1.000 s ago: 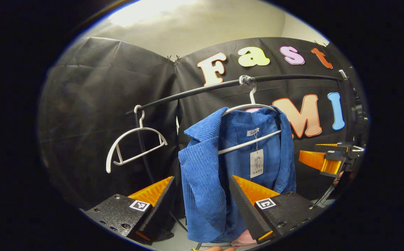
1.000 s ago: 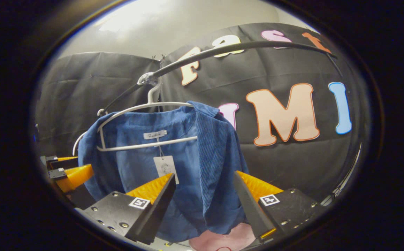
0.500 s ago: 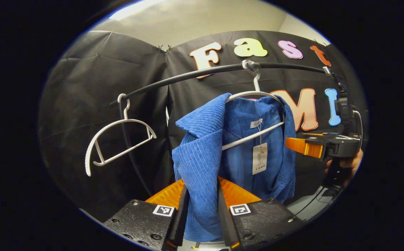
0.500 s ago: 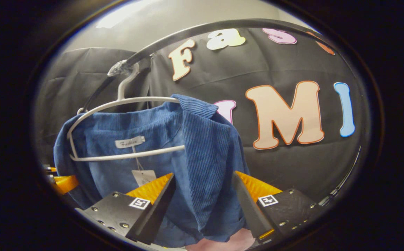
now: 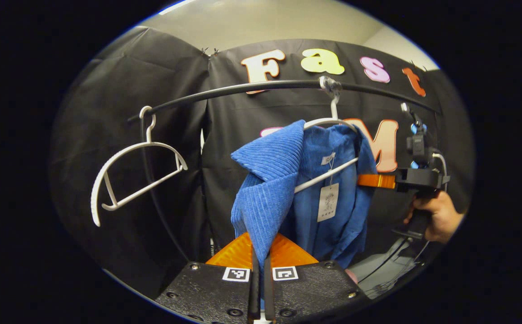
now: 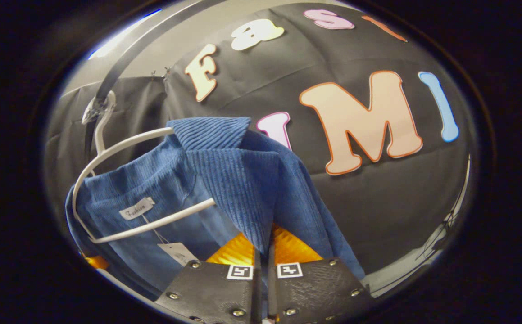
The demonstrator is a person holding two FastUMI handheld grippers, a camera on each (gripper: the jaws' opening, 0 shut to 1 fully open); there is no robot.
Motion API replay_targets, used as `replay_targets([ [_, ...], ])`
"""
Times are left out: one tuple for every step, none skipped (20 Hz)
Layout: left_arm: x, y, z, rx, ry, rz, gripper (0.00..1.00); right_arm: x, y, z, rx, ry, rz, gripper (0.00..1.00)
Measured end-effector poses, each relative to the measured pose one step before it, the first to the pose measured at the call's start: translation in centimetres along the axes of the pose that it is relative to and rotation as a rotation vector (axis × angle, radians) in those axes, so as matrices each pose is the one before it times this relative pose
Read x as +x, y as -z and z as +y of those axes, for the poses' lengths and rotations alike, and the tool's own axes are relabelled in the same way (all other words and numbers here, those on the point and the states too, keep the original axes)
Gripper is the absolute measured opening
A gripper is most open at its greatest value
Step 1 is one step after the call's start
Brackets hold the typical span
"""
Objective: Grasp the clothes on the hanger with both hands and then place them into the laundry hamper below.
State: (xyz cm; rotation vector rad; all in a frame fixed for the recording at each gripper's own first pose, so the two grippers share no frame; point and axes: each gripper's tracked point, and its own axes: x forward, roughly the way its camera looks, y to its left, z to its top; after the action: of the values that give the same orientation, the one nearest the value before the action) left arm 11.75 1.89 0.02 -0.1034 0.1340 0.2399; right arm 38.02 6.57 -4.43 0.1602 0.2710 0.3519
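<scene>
A blue corduroy jacket (image 5: 288,180) hangs on a white hanger (image 5: 328,123) from a black rail (image 5: 242,87). My left gripper (image 5: 259,252) is shut on the jacket's front edge, the cloth pinched between its orange fingers. In the right gripper view the same jacket (image 6: 224,180) drapes over its hanger (image 6: 121,144), and my right gripper (image 6: 263,252) is shut on the lapel's lower edge. From the left gripper view the right gripper (image 5: 378,181) reaches into the jacket's far side, held by a hand (image 5: 436,213). A paper tag (image 5: 328,202) dangles inside the collar.
A second white hanger (image 5: 130,175), bare, hangs at the rail's left end. A black upright pole (image 5: 152,180) runs down beside it. The black cloth wall stands close behind the rail. Cables (image 5: 391,261) trail at the lower right.
Both grippers have moved in onto the jacket and closed on its front edges; a second ago both stood open short of the cloth. The right gripper closed after the left.
</scene>
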Motion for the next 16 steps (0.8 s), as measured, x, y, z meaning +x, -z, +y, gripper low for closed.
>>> replay_targets([
  [-0.377, 0.069, -0.088, -0.00518, 0.0196, 0.00186, 0.03, -0.129, -0.056, -0.281, -0.03159, 0.0083, -0.00999, 0.05],
  [-0.101, -0.296, -0.081, -0.00057, 0.01126, -0.00595, 0.02, -0.59, -0.215, 0.118, -0.0369, 0.0083, -0.01834, 0.06],
  [-0.089, -0.351, 0.306, 0.00696, 0.00129, -0.00438, 0.01, -0.268, -0.147, -0.215, -0.03303, 0.01286, -0.01372, 0.06],
  [-0.151, -0.102, 0.07, 0.01304, 0.00246, 0.00826, 0.0, -0.396, -0.077, -0.101, -0.02659, 0.00391, -0.01538, 0.05],
  [-0.203, -0.279, -0.063, 0.00852, -0.0023, 0.00097, 0.0, -0.235, -0.202, 0.017, -0.02215, -0.00124, -0.01526, 0.06],
  [-0.21, -0.228, 0.08, 0.00413, -0.00508, 0.00522, 0.0, -0.951, -0.18, -0.112, -0.01629, 0.01113, -0.03061, 0.05],
  [-0.294, -0.275, 0.109, -0.00035, -0.00737, 0.00553, 0.0, -0.218, -0.266, -0.215, -0.01654, 0.00096, -0.00486, 0.0],
  [-0.279, -0.475, 0.031, -0.00724, -0.00038, -0.00221, 0.0, -0.086, -0.175, -0.334, -0.00989, 0.00342, -0.00942, 0.0],
  [-0.34, -0.439, 0.043, -0.00571, -0.00313, -0.00051, 0.01, -0.363, -0.424, -0.341, -0.00844, 0.00972, -0.01144, 0.0],
  [-0.438, -0.632, 0.341, -0.00102, -0.01244, -0.0094, 0.0, -0.149, -0.583, -0.377, -0.00558, 0.01462, -0.02378, 0.0],
  [-0.433, -0.546, 0.317, 0.00397, -0.00916, -0.00867, 0.0, -0.428, -0.739, -0.547, -0.00559, 0.01015, -0.02203, 0.0],
  [-0.315, -0.645, 0.283, 0.0073, -0.00752, -0.00598, 0.0, -0.347, -0.526, -0.609, -0.01136, 0.01422, -0.01468, 0.0],
  [-0.171, -0.474, 0.237, 0.00134, -0.00312, -0.00046, 0.0, -0.026, -0.575, -0.417, -0.00534, 0.00559, -0.01657, 0.0],
  [-0.289, -0.392, 0.075, 0.0045, -0.00491, -0.00294, 0.0, 0.284, -0.52, -0.373, -0.01301, 0.01065, -0.01347, 0.0],
  [-0.168, -0.615, 0.157, 0.00955, -0.00379, -0.00556, 0.0, 0.341, -0.303, -0.54, -0.01751, 0.00835, -0.00696, 0.05],
  [-0.297, -0.773, 0.223, 0.0166, 0.00037, -0.0093, 0.0, 0.159, -0.233, -0.056, -0.01409, 0.00538, -0.00458, 0.0],
])
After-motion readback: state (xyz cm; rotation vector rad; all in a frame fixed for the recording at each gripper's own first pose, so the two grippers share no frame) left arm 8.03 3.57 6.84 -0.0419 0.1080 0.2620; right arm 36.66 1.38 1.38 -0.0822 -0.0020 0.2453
